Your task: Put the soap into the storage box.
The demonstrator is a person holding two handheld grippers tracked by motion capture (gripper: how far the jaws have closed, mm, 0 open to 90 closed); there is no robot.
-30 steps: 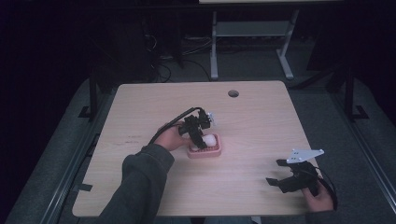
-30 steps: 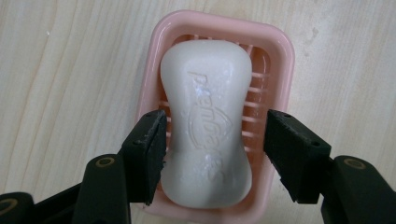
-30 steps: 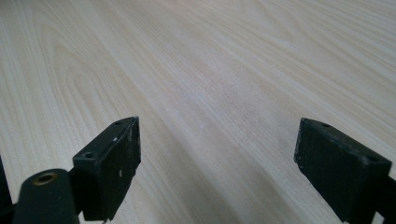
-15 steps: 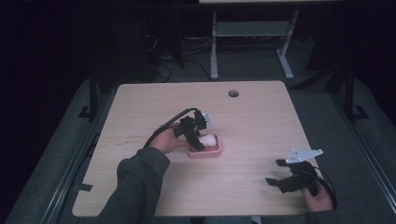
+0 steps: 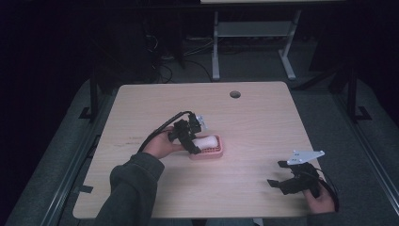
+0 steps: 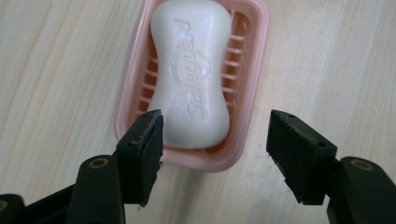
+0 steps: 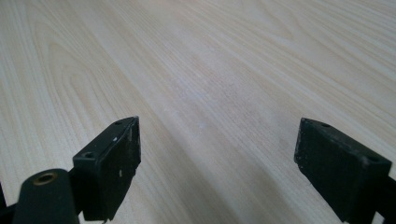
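A white bar of soap (image 6: 191, 74) lies in a pink ribbed soap dish (image 6: 254, 84) on the wooden table. In the high view the soap (image 5: 207, 141) and dish (image 5: 212, 153) sit near the table's middle. My left gripper (image 6: 215, 140) hovers over the near end of the dish, its jaws apart and having just been opening; neither pad touches the soap or the dish. The left gripper (image 5: 194, 143) is at the dish's left end in the high view. My right gripper (image 7: 217, 158) stands wide open over bare wood, at the table's front right (image 5: 277, 181).
The light wooden table (image 5: 141, 108) has a round cable hole (image 5: 235, 94) near its far edge. Beyond it stands a white desk frame (image 5: 254, 33) on dark floor. Cables trail from both grippers.
My left gripper has drawn back leftward from the dish and its jaws have spread, leaving the soap lying in the dish. The right hand has not moved.
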